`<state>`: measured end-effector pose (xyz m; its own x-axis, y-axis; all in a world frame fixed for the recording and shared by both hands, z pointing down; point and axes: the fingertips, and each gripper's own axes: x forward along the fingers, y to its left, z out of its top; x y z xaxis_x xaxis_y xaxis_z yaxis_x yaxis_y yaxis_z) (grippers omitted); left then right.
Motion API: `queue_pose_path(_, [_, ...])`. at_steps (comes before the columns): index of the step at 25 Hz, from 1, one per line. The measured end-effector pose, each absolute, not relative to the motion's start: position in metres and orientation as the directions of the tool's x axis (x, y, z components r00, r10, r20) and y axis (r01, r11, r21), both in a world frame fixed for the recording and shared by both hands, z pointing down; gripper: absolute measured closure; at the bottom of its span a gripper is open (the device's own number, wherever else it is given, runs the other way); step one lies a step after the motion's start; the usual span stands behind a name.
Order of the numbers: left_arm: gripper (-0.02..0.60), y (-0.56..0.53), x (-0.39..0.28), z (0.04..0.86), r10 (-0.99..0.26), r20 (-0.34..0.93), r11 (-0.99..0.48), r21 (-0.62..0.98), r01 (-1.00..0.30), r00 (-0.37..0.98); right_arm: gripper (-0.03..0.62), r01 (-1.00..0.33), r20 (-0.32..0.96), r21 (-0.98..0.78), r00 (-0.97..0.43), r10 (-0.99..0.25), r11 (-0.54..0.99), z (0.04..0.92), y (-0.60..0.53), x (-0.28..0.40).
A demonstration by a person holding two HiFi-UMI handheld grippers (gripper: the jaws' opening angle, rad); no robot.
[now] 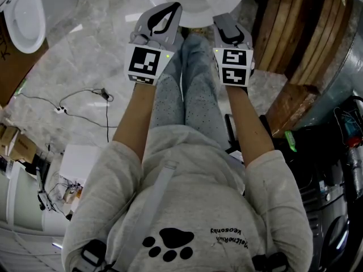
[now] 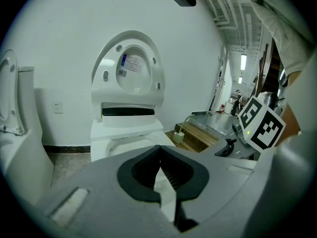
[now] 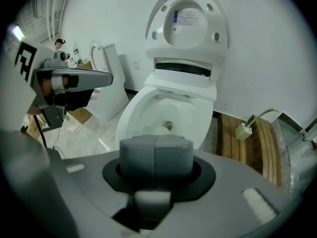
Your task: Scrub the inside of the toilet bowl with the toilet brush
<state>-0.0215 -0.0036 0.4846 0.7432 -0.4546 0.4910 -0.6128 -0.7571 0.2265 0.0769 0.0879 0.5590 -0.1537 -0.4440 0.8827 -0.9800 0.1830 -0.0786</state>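
Grey marble floor (image 1: 85, 61), white wall (image 2: 54, 48)

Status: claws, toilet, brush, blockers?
Left claw shut, empty. Right claw shut, empty. Toilet bowl open, lid up, both claws in front of it. No brush in view; nothing across the bowl.

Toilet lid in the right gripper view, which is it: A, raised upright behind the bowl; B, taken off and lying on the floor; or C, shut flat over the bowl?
A: the toilet lid stands upright at the back, and the bowl below it lies open to view.
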Motion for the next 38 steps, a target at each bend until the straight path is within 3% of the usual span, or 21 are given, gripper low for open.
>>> queue_pose_path(22, [0.592,0.002,-0.037,0.495,-0.455,0.513,-0.741,0.234,-0.629,0.727,0.436,-0.961,0.93,-0.093,-0.178,-0.322,0.262,0.592,0.123,0.039])
queue_pose_path(38, [0.592,-0.007,-0.042,0.501,-0.446,0.522,-0.735,0.249,-0.631,0.727,0.434,-0.958,0.919,-0.141,-0.22,-0.327,0.248,0.587,0.097,0.005])
